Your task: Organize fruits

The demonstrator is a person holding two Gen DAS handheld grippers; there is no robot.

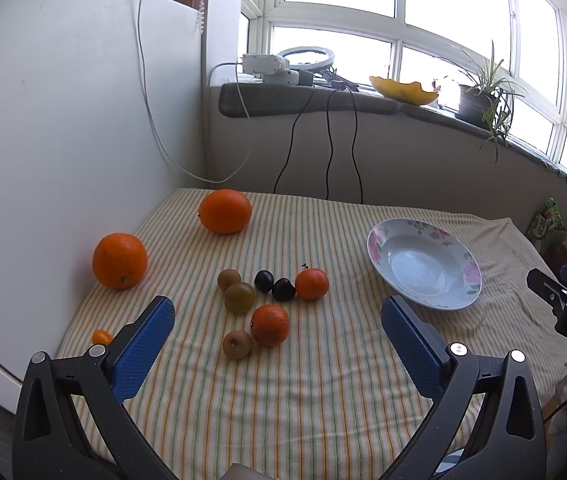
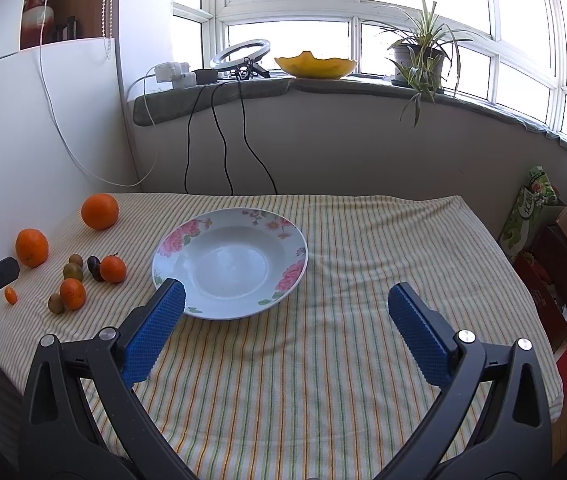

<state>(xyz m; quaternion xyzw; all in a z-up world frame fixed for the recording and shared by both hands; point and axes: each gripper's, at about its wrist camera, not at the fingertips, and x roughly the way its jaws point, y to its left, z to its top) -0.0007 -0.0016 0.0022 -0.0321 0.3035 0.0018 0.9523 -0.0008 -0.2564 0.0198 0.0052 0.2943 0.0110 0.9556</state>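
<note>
Left wrist view resolves two dark plums [image 1: 274, 285] among tangerines [image 1: 270, 324]; the right view stacks them. Left gripper [image 1: 277, 330] hovers spread over this cluster; right gripper [image 2: 285, 330] hovers spread before the empty floral plate [image 2: 283, 236].

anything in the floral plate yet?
No. The floral plate is empty, its whole white well showing. All fruit sits on the striped cloth to its left. Whatever is under the plate is hidden.
</note>
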